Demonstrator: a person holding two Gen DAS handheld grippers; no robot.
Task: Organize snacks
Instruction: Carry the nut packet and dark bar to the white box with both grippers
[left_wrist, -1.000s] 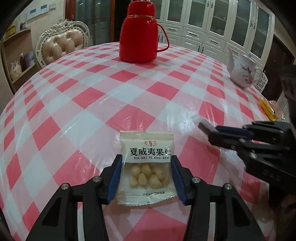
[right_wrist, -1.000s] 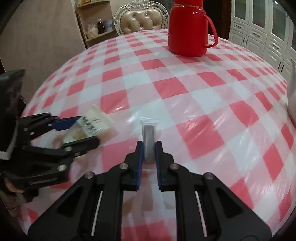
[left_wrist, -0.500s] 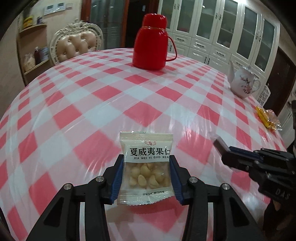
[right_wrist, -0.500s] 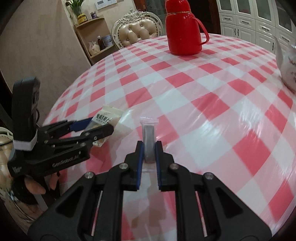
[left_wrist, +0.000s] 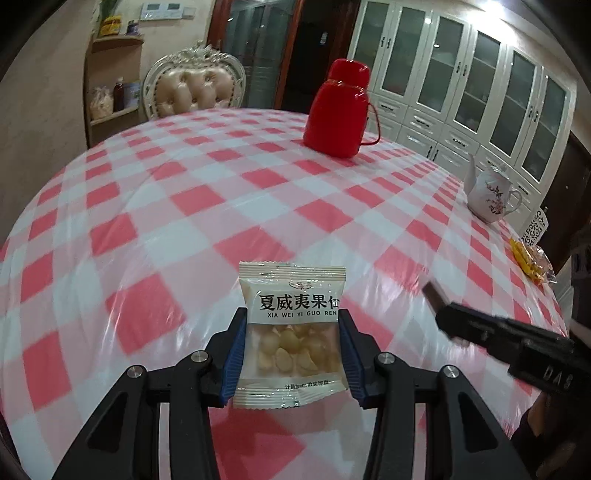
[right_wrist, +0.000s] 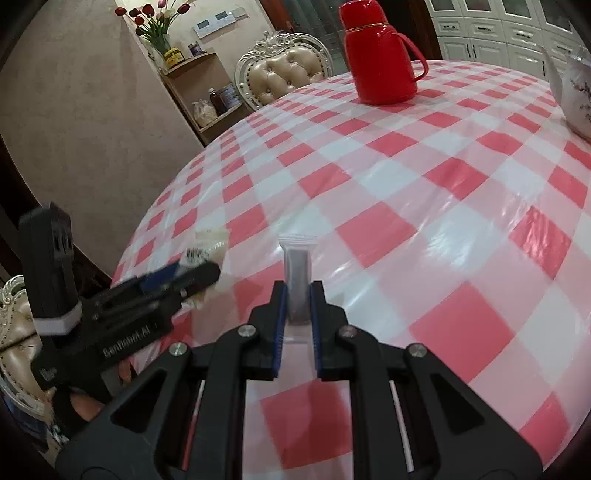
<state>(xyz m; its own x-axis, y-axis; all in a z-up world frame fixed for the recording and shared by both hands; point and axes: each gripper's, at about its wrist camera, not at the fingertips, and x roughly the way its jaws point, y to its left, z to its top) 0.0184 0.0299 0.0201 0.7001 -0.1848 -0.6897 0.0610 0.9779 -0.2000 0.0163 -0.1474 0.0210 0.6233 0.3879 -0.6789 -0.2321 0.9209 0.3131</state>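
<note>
My left gripper (left_wrist: 291, 332) is shut on a white macadamia nut packet (left_wrist: 291, 314) with black Chinese lettering, held flat above the red-and-white checked table (left_wrist: 229, 192). My right gripper (right_wrist: 298, 291) is shut on a thin clear-wrapped dark snack packet (right_wrist: 297, 273), held edge-on above the table. The right gripper shows in the left wrist view (left_wrist: 436, 299) at right. The left gripper with its packet (right_wrist: 207, 251) shows blurred at left in the right wrist view.
A red thermos jug (left_wrist: 338, 110) stands at the far side of the table. A white floral teapot (left_wrist: 489, 195) stands at the right. An orange snack packet (left_wrist: 528, 258) lies near the right edge. A tufted chair (left_wrist: 195, 88) stands behind.
Both grippers have risen and pulled back from the table with their packets. The table looks smaller and more of the room shows. Grips are unchanged.
</note>
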